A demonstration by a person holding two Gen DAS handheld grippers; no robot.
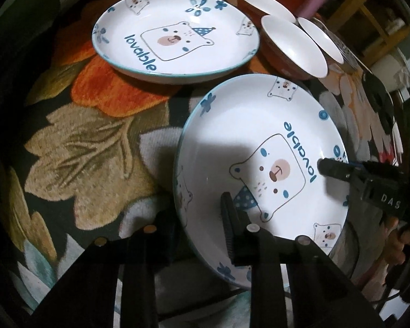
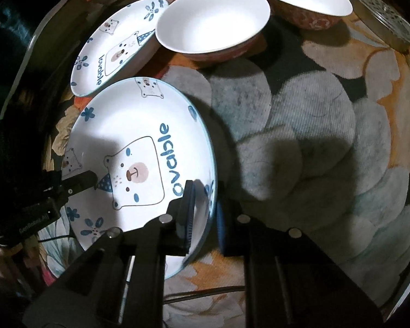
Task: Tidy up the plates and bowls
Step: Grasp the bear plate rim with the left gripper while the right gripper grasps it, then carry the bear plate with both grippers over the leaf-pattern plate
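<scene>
— What's under my fingers?
— A table covered by a flowered cloth (image 2: 300, 125). On it: a far bear plate (image 1: 175, 35), three white-lined bowls (image 2: 213, 19) beside it, a metal lid (image 2: 385, 13) at the edge.
— And the near bear plate (image 2: 139, 147)?
— I can't tell whether it rests flat.

Both wrist cameras peer steeply down, close over the near plate (image 1: 259, 147) (image 2: 139, 147), the left from its seven o'clock rim, the right from four o'clock.
</scene>
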